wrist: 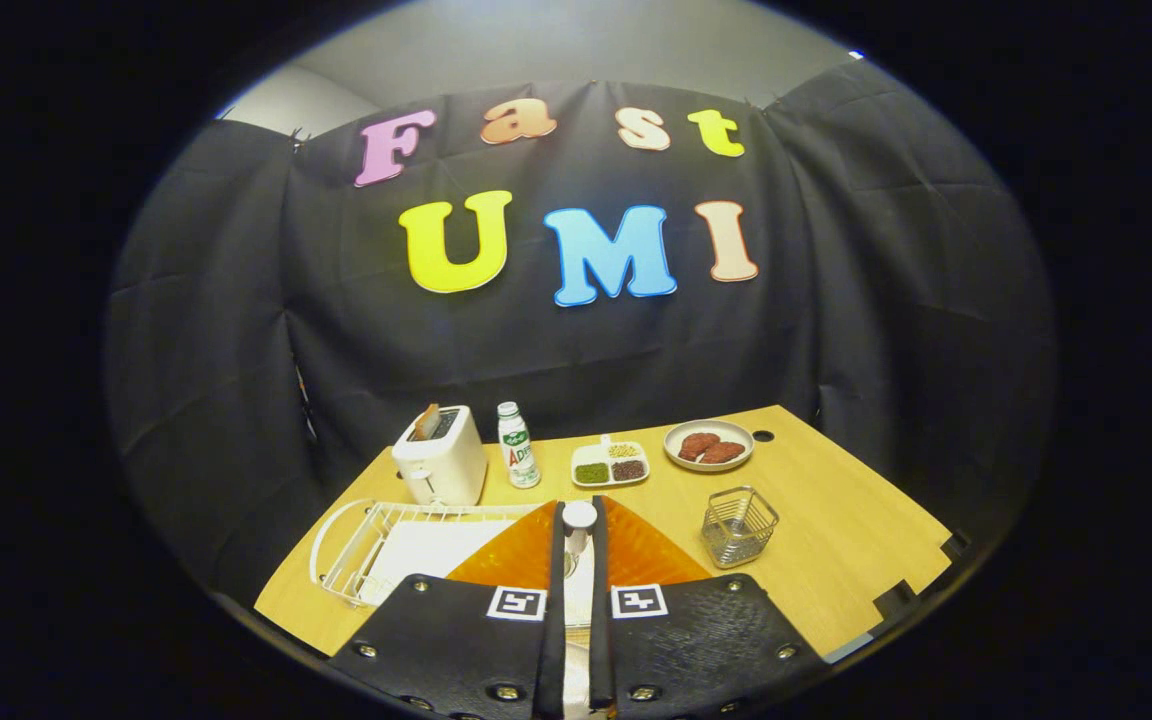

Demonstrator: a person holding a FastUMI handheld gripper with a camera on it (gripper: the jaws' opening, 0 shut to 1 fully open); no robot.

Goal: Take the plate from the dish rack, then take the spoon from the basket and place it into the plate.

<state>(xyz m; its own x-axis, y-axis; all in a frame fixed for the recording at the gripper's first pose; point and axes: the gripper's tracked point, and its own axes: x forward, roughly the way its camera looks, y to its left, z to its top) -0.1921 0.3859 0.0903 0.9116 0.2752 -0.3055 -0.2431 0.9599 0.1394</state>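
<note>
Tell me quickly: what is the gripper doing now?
Gripper: closed on the white spoon, held upright above the orange plate.

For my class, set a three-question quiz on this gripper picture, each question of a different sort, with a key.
1. True or false: the gripper holds a white spoon above an orange plate.
2. What stands just beyond the dish rack: A toaster, B kettle, C pan?
3. Fill in: the wire basket stands ___ the fingers, apart from them.

Key: 1 true; 2 A; 3 beside.
</note>
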